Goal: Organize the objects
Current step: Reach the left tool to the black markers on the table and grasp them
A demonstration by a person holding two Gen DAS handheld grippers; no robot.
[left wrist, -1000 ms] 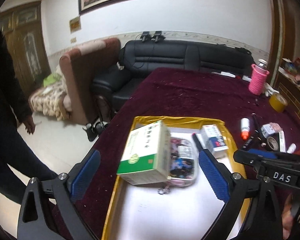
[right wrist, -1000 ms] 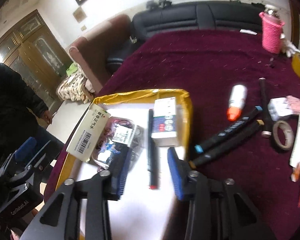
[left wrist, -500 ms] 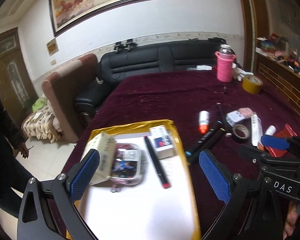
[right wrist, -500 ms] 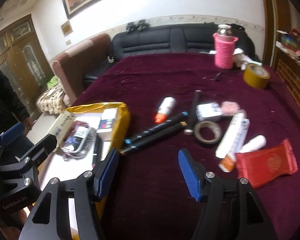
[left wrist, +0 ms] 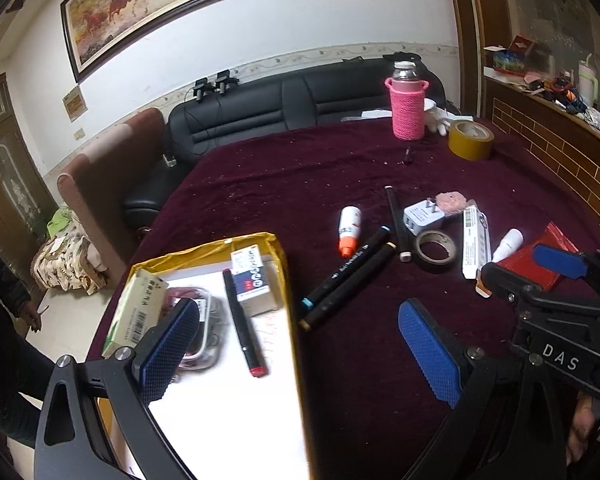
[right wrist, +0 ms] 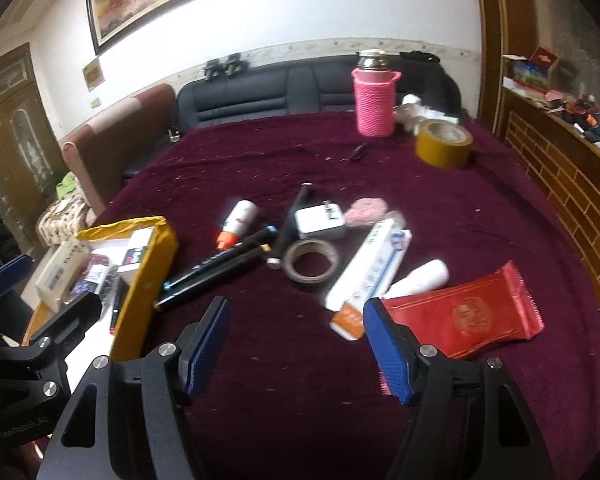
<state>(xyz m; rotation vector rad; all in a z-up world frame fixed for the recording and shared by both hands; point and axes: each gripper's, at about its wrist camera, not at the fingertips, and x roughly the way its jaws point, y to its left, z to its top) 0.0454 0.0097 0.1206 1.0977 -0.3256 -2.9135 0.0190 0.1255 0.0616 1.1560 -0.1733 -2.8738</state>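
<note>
While both pairs of fingers stand apart with nothing between them, the right gripper (right wrist: 296, 344) has just been opening its jaws and hangs over bare maroon tabletop (right wrist: 440, 184), short of the loose clutter. Just ahead of its right-hand finger lies a long white box (right wrist: 366, 270), its near orange end almost at the fingertip and its long axis running away up and to the right; a red packet (right wrist: 464, 316) lies beside that, to the right. Two black markers (right wrist: 216, 268) lie side by side ahead and to the left, their long axes slanting from the yellow-walled tray (right wrist: 148, 284) toward a roll of tape (right wrist: 310, 266) and a white charger (right wrist: 320, 222).

Seen from the left wrist, the left gripper (left wrist: 300, 348) straddles the tray's right wall (left wrist: 288, 300), one finger over the white tray floor, the other over the tabletop. Inside the tray lie a green-and-white box (left wrist: 134, 312), a clear case (left wrist: 204, 320), a red-tipped pen (left wrist: 242, 320) and a small box (left wrist: 252, 276).

By my reading, the right hand is the nearer one to the loose things, and the white box is the closest pick; its axis lies roughly along the fingers, so the wrist would want turning to take it across its narrow width. The markers are about equally reachable from either hand.
</note>
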